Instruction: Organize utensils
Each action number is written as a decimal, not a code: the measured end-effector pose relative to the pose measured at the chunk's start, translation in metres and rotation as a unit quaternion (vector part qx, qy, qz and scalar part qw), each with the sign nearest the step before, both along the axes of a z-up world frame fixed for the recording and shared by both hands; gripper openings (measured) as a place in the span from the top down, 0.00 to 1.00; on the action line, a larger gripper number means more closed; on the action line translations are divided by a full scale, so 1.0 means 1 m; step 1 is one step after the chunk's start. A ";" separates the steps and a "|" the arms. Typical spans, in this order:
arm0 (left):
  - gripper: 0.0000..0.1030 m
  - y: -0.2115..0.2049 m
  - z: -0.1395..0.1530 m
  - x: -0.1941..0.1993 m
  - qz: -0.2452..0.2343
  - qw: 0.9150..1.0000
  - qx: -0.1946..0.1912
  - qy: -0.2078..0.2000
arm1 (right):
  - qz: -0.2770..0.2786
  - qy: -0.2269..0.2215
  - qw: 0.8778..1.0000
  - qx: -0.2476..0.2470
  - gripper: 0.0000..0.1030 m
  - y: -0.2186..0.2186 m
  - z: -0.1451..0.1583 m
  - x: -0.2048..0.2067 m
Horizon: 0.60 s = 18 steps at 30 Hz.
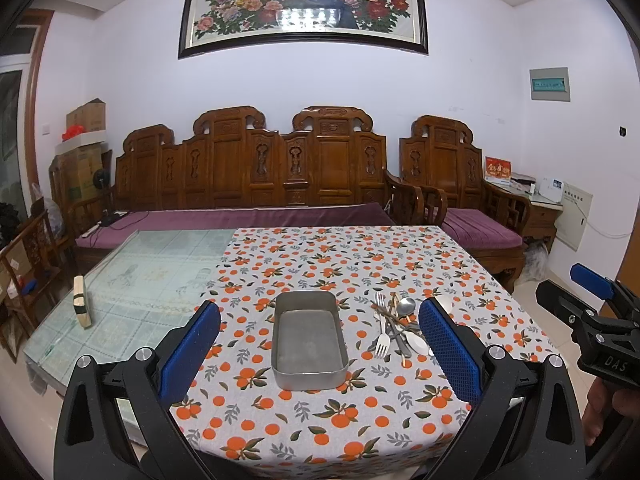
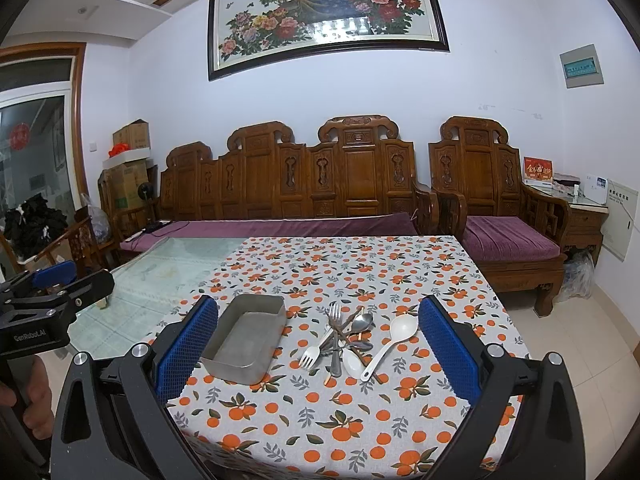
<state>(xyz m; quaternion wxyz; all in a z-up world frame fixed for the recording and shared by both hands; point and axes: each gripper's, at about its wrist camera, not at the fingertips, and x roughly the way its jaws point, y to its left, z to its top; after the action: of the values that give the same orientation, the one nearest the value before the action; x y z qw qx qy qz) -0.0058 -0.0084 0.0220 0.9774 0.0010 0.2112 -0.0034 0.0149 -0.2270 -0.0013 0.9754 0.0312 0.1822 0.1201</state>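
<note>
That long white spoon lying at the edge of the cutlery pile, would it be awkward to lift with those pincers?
Probably a little. The white spoon looks like smooth, glossy plastic, so it is likely light and stiff but could slip between the pads. Its handle lies flat on the tablecloth, leaving little to get under. It lies close to the cutlery pile, so neighbours might shift.

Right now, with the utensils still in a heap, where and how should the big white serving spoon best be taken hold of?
Probably by the middle of its handle. The white serving spoon lies at the right edge of the utensil pile, handle slanting toward the camera, mostly clear of the forks. The right hand-held gripper, open, could come from above on that right side, fingers straddling the thin handle; the rounded bowl looks harder to pinch.
</note>
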 end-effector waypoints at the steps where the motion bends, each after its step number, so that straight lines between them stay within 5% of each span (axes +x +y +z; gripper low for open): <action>1: 0.07 0.000 0.000 0.000 0.000 1.000 0.000 0.000 | 0.000 0.000 1.000 0.000 0.03 0.000 0.000 0.000; 18: 0.07 -0.007 -0.036 0.032 -0.044 0.998 0.006 0.054 | -0.019 0.036 0.999 -0.003 0.03 -0.021 -0.027 0.028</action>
<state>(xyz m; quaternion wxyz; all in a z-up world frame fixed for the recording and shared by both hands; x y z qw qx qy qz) 0.0260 -0.0153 -0.0141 0.9634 0.0164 0.2638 -0.0450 0.0428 -0.2480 -0.0286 0.9705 0.0363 0.2165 0.0994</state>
